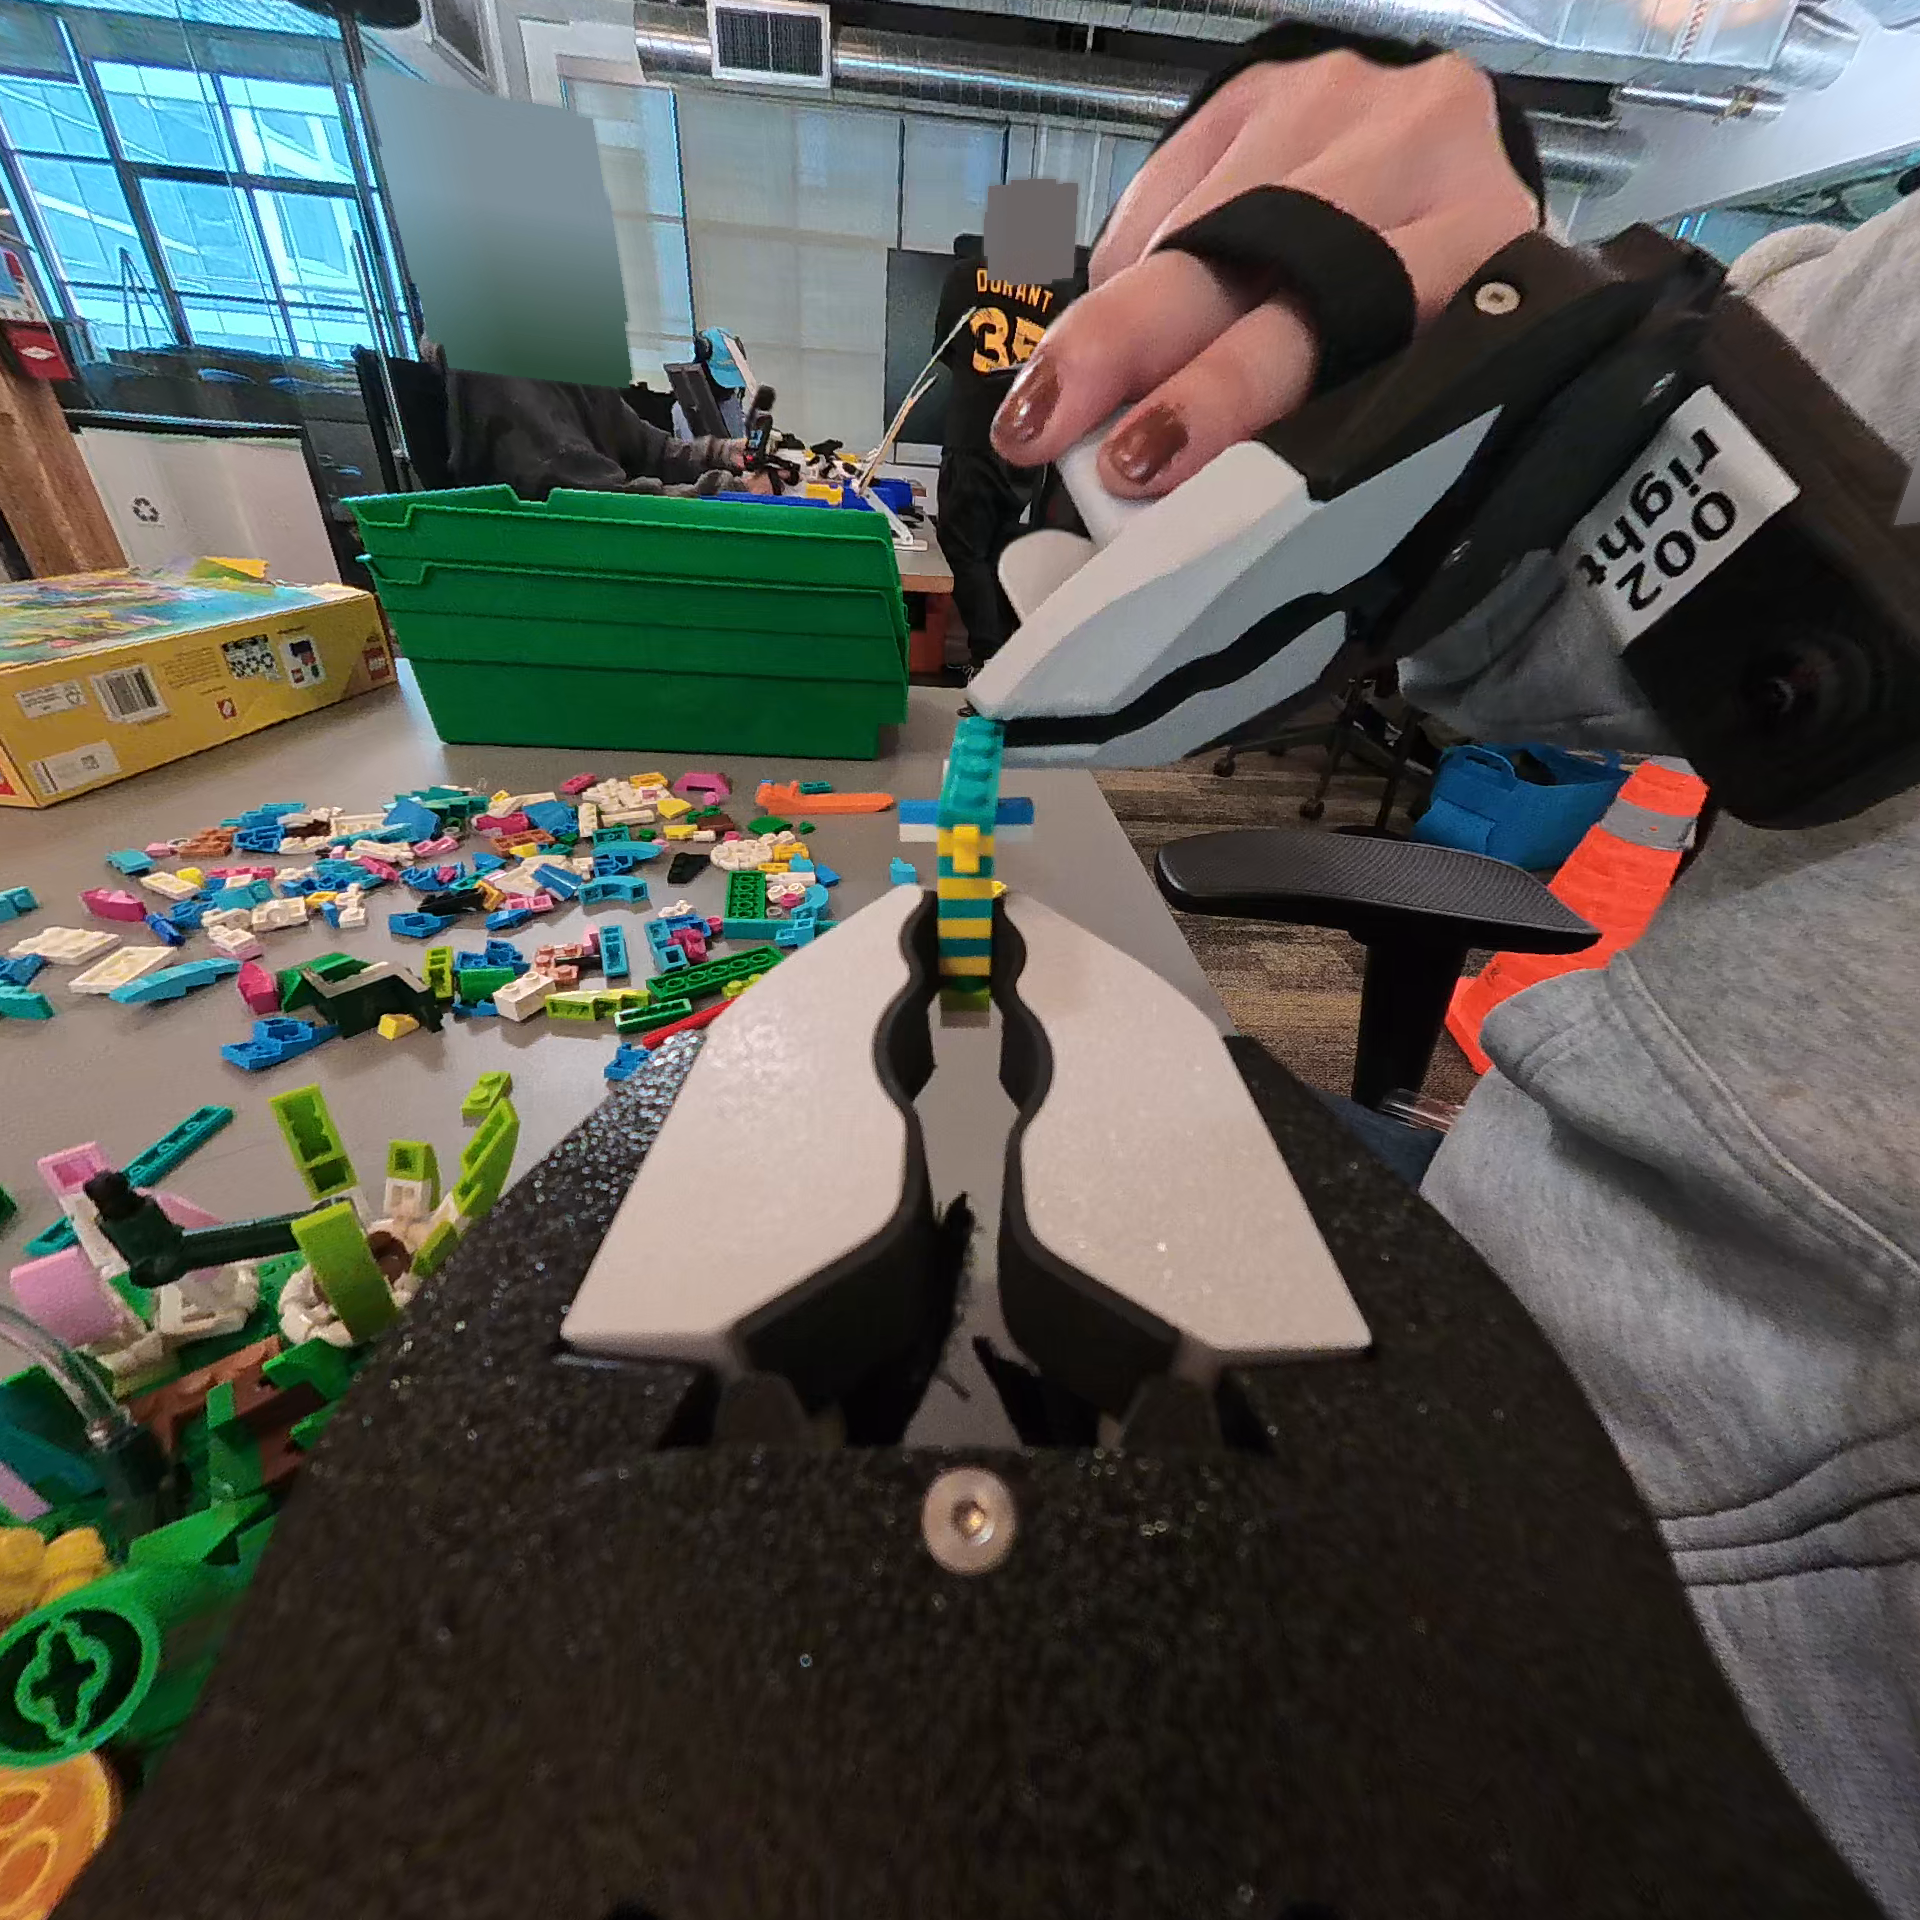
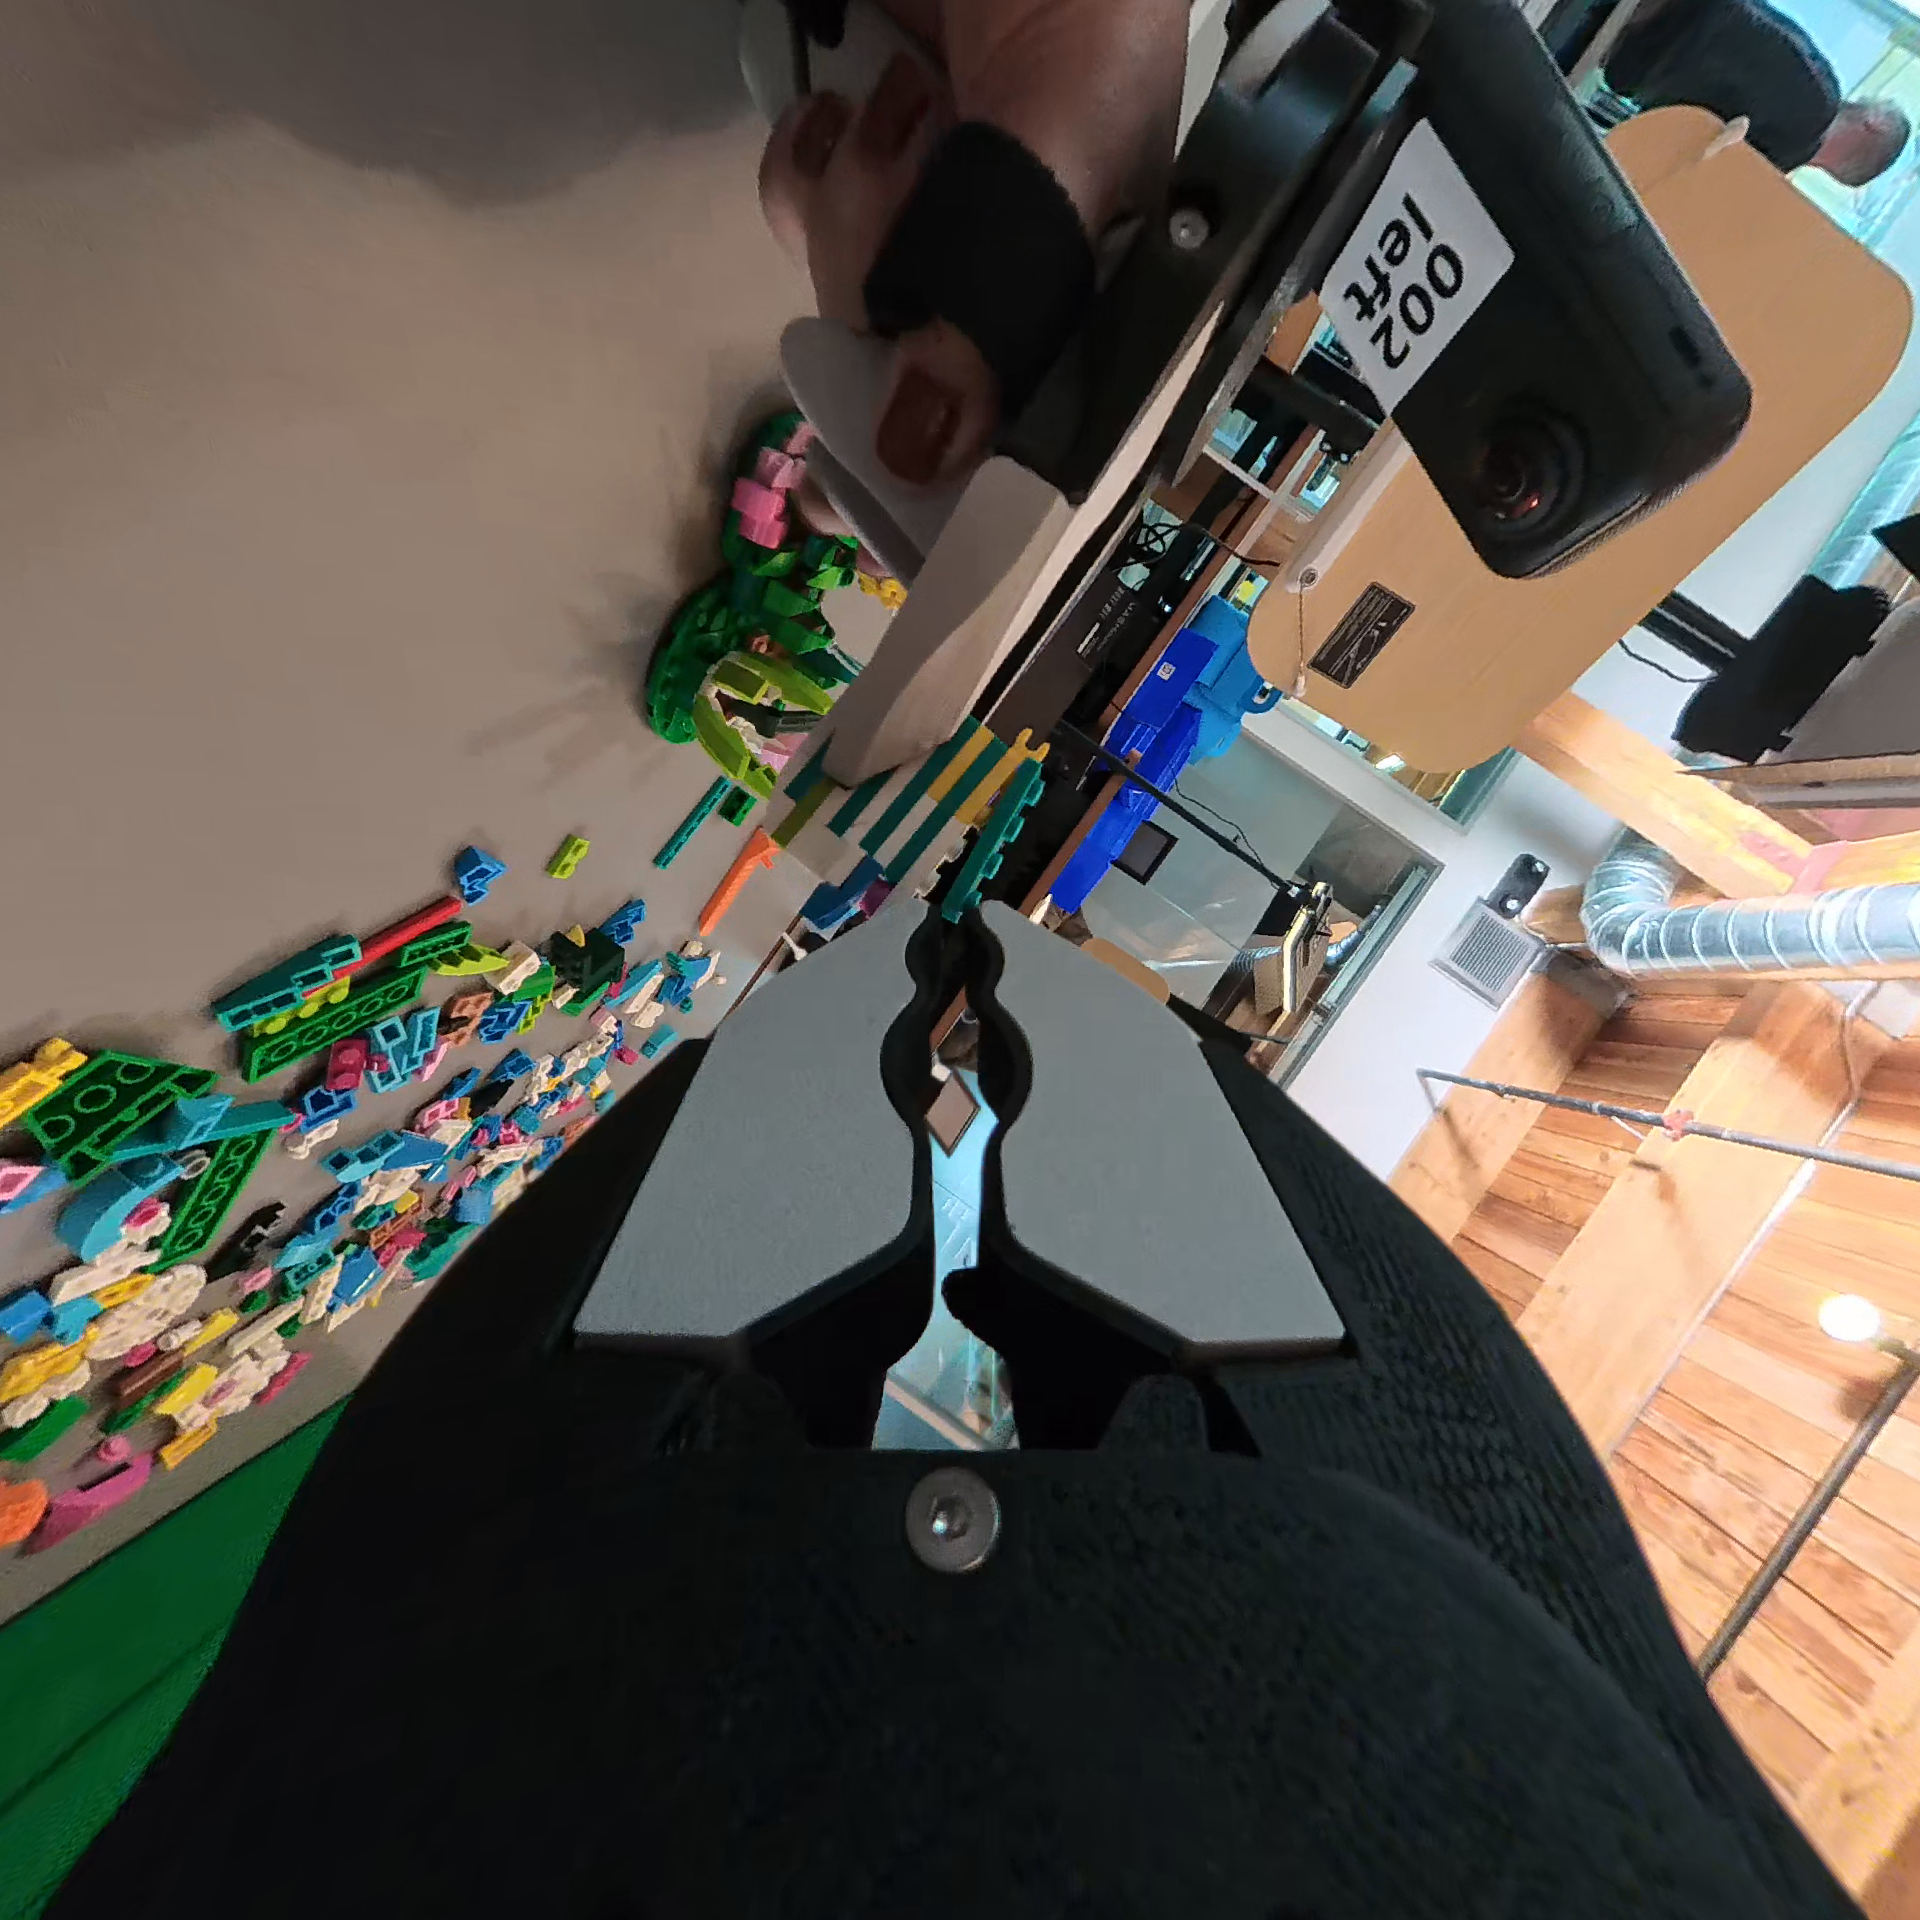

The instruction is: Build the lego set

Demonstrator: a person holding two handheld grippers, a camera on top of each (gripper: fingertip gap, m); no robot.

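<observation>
In the left wrist view my left gripper [image 1: 961, 920] is shut on a narrow stack of teal and yellow plates [image 1: 966, 904] and holds it upright above the grey table [image 1: 1060, 821]. A teal studded plate [image 1: 971, 769] sits at the stack's top. My right gripper [image 1: 985, 715] comes in from the upper right, with its tips at that plate's top end. In the right wrist view my right gripper [image 2: 961, 916] is shut on the end of the teal plate [image 2: 1003, 831]. The striped stack [image 2: 914, 800] lies just beyond it, in the left gripper [image 2: 862, 774].
Many loose coloured bricks [image 1: 468, 883] cover the table. Stacked green bins [image 1: 644, 623] and a yellow box [image 1: 156, 665] stand behind them. A green plant build [image 1: 260, 1299] is at the near left. A black chair armrest [image 1: 1351, 883] lies past the table's right edge. Less than 4 cm separates the two grippers' tips. The green plant build [image 1: 260, 1299] lies around 15 centimeters away from my left fingertips.
</observation>
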